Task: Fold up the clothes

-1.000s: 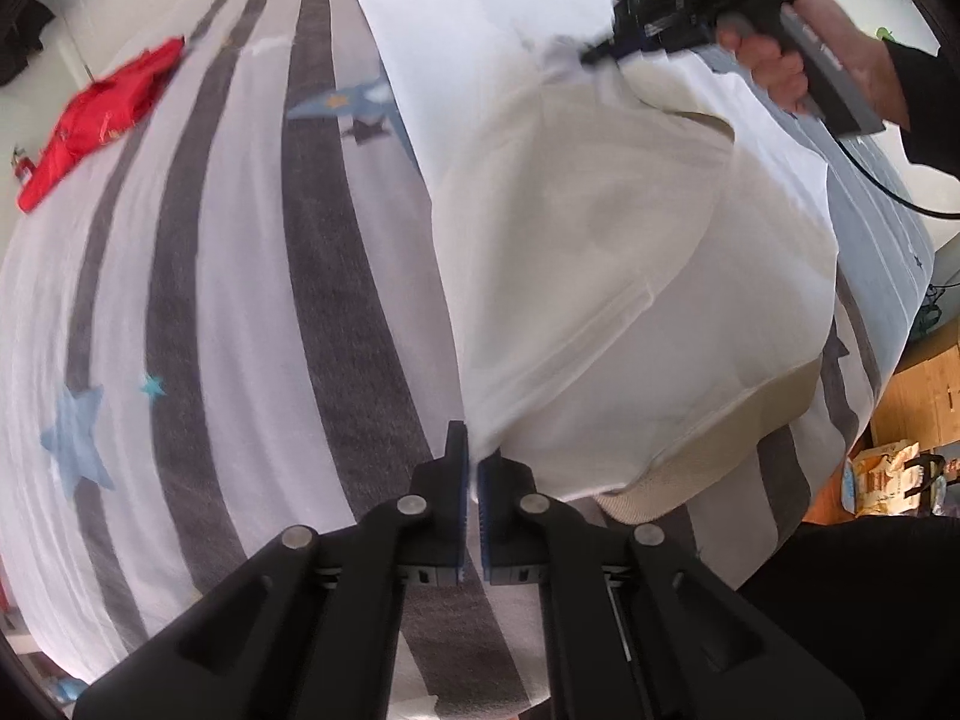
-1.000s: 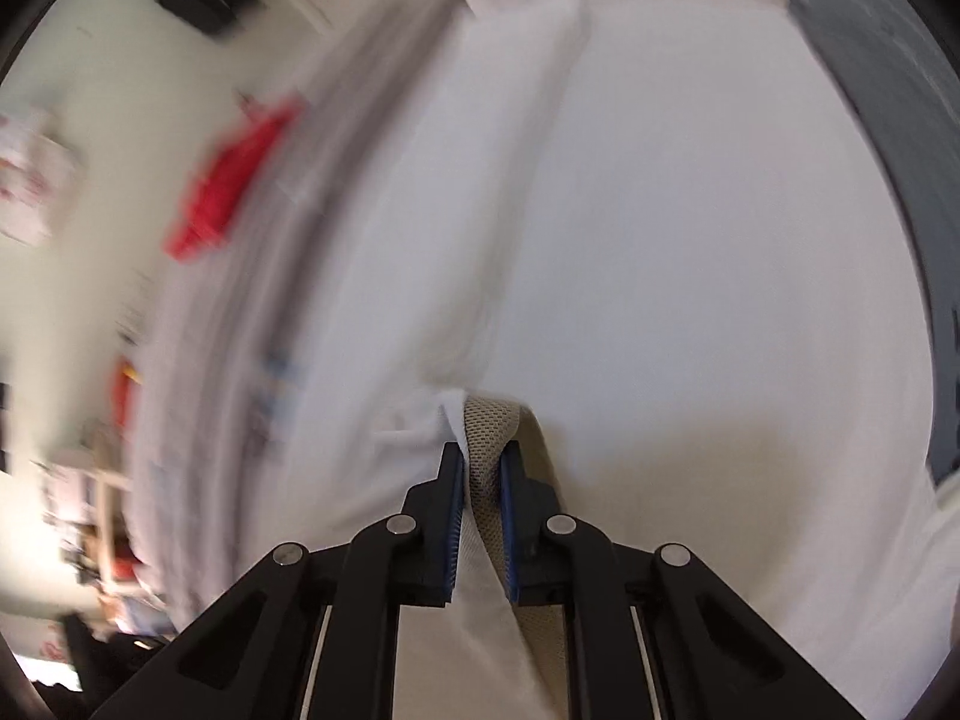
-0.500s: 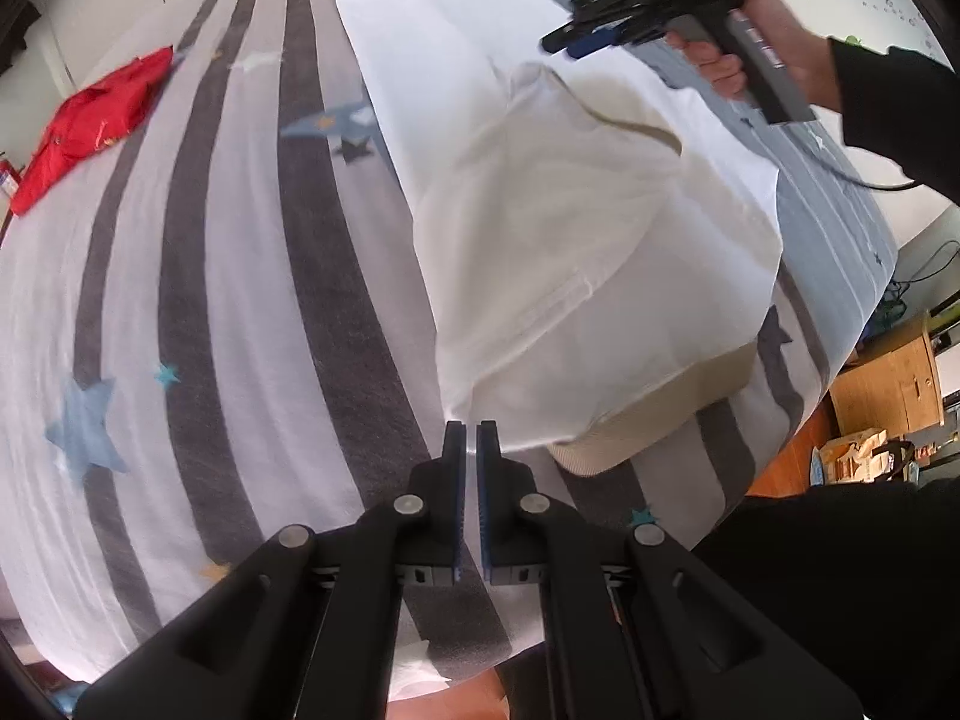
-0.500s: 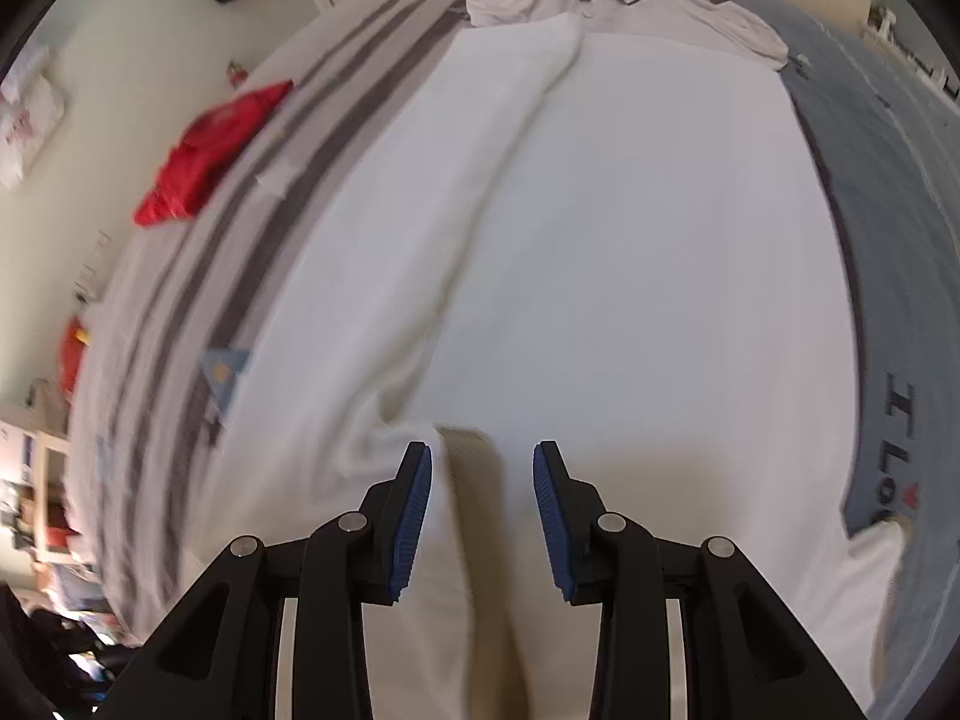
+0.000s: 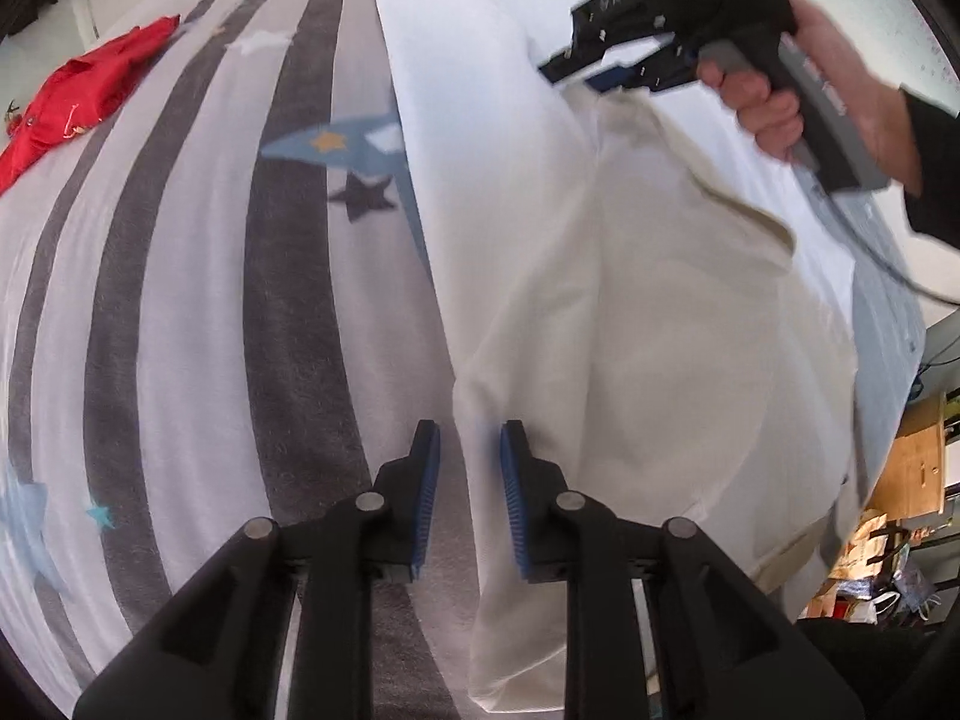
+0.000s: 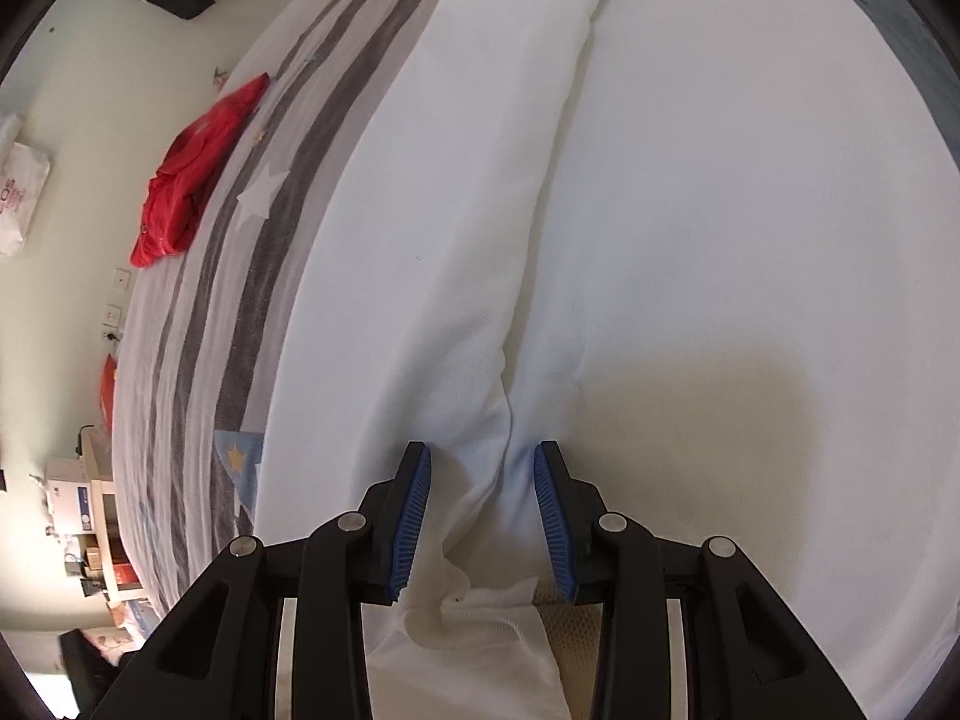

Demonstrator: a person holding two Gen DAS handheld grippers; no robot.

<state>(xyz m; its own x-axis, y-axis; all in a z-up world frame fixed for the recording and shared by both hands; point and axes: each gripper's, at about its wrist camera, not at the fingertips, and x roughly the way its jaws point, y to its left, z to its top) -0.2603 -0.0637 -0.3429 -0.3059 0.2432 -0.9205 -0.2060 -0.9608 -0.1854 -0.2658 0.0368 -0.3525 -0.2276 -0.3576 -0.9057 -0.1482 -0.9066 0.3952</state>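
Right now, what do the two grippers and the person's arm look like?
Both the left gripper and right gripper have black linkage arms with silver pivot pins and ribbed blue pads. The right one has a grey pistol handle trailing a black cable; the sleeve is black.

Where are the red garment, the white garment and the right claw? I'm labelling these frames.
red garment [image 5: 78,102]: left wrist view, middle of the crumpled cloth.
white garment [image 5: 630,330]: left wrist view, folded-over body.
right claw [image 5: 576,69]: left wrist view, between its fingertips.
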